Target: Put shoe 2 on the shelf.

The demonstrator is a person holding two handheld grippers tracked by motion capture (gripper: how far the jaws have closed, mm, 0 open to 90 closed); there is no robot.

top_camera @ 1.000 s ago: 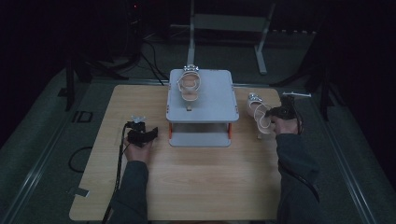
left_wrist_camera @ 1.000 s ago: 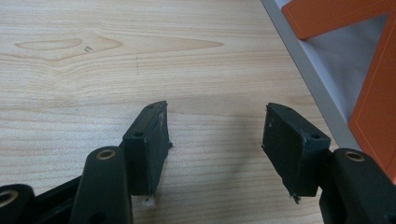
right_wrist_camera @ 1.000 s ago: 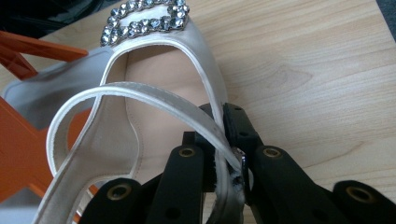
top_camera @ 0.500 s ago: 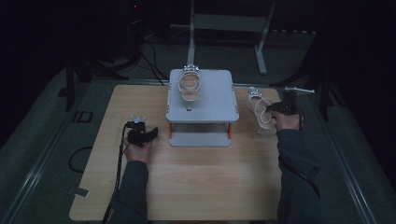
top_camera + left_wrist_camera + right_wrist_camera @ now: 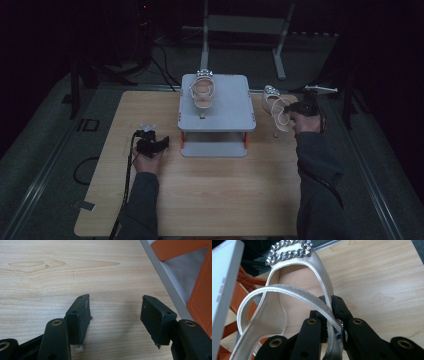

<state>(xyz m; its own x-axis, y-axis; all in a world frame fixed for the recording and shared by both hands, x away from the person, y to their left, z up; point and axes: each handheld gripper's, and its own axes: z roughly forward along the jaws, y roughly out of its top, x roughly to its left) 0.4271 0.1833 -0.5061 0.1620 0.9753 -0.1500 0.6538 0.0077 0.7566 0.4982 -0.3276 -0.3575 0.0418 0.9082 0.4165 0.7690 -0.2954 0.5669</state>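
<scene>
Lifted since the earlier frame, right gripper [image 5: 331,315] pinches sandal [image 5: 276,107] strap, shelf [image 5: 218,115] at nine o'clock; left gripper [image 5: 115,315] gapes empty

A wooden table [image 5: 215,200] carries a small two-level rack [image 5: 215,107] at its middle, toward the far edge. On the rack's top shelf, at the far left part, lies one sandal [image 5: 202,92]. To the right of the rack, apart from it, a second sandal [image 5: 277,110] sits in the right gripper [image 5: 292,109], whose jaws pinch its strap; the buckled front of this sandal points toward the far side. The left gripper [image 5: 150,145] rests on the table just left of the rack's near corner, its jaws apart over bare wood. Behind the table, on the floor, stand metal stand legs [image 5: 245,30] and cables [image 5: 160,55].
</scene>
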